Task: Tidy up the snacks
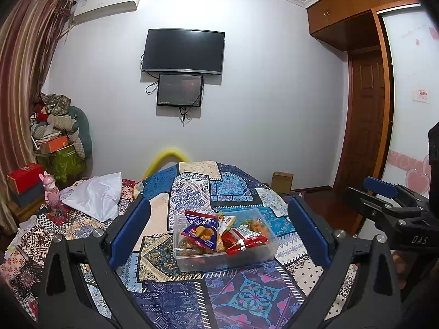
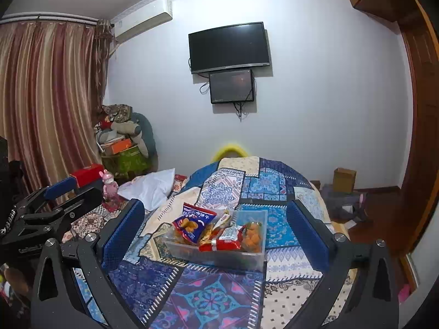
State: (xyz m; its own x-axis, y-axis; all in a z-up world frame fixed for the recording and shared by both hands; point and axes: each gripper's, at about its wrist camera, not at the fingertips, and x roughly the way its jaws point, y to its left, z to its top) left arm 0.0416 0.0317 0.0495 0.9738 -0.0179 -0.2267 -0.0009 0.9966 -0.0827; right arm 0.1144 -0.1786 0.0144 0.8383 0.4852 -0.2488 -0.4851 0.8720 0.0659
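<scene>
A clear plastic box (image 1: 263, 252) sits on the patchwork quilt (image 1: 247, 296) of a bed and holds several snack packets. A blue biscuit packet (image 1: 199, 229) stands at its left, a red packet (image 1: 242, 240) lies in front, and orange snacks (image 1: 258, 226) sit at the back right. The box also shows in the right wrist view (image 2: 219, 255), with the blue packet (image 2: 192, 223) and the red packet (image 2: 226, 242). My left gripper (image 1: 219, 233) is open and empty, a little short of the box. My right gripper (image 2: 216, 233) is open and empty, likewise short of the box.
A white cloth (image 1: 94, 197) and a pink toy figure (image 1: 50, 192) lie at the bed's left. A cardboard box (image 1: 282, 182) stands on the floor by the wooden door (image 1: 365, 126). A TV (image 1: 182, 50) hangs on the far wall. Clutter (image 1: 59, 131) is piled by the curtain.
</scene>
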